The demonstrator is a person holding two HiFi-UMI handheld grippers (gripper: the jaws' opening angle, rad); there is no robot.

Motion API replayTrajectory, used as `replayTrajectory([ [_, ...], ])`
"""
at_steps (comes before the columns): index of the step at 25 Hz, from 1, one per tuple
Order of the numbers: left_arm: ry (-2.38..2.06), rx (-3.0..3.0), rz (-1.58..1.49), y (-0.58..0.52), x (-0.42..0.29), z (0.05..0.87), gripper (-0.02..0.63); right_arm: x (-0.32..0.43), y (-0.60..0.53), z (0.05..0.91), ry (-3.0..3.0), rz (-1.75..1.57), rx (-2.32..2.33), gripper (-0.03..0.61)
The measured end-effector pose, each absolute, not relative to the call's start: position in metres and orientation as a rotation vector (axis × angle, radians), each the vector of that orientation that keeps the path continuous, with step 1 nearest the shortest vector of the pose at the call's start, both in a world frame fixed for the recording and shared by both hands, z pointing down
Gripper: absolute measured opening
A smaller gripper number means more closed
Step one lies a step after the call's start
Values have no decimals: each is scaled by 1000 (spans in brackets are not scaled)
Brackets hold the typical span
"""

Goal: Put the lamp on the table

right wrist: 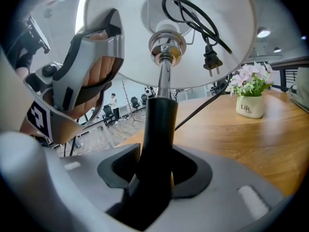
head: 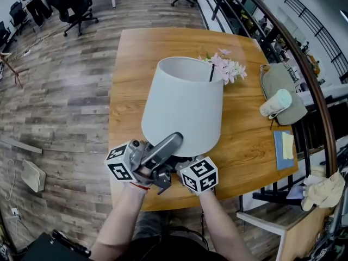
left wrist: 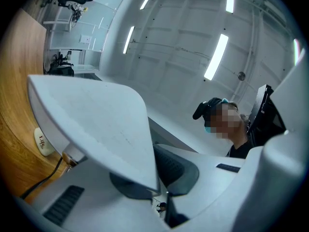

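Note:
The lamp's white shade (head: 182, 105) hangs tilted over the near half of the wooden table (head: 136, 53). My left gripper (head: 175, 141) is shut on the shade's lower rim (left wrist: 96, 124), which runs in between its pads (left wrist: 157, 178). My right gripper (head: 190, 166) reaches under the shade and is shut on the black lamp stem (right wrist: 159, 129), which stands between its jaws (right wrist: 154, 178). The underside of the shade (right wrist: 231, 33) shows the socket and the coiled black cord with its plug (right wrist: 211, 59). The lamp's base is hidden.
A small white pot of pink flowers (head: 228, 67) stands just behind the shade, also visible in the right gripper view (right wrist: 249, 103). A grey cap with a white roll (head: 276, 103) and a blue notebook (head: 284, 148) lie at the table's right edge. Office chairs (head: 73, 4) stand far left.

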State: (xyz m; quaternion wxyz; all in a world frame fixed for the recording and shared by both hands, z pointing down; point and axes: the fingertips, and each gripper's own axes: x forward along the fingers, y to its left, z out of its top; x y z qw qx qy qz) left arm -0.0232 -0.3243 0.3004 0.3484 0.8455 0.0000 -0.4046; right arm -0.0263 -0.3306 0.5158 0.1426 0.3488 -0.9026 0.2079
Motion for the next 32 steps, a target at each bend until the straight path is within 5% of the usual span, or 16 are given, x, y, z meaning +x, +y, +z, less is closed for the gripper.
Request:
replayTrajectory([
  [32, 77, 2194, -1061, -343, -23, 308, -2, -21, -366, 522, -2601, 496, 1060, 198],
])
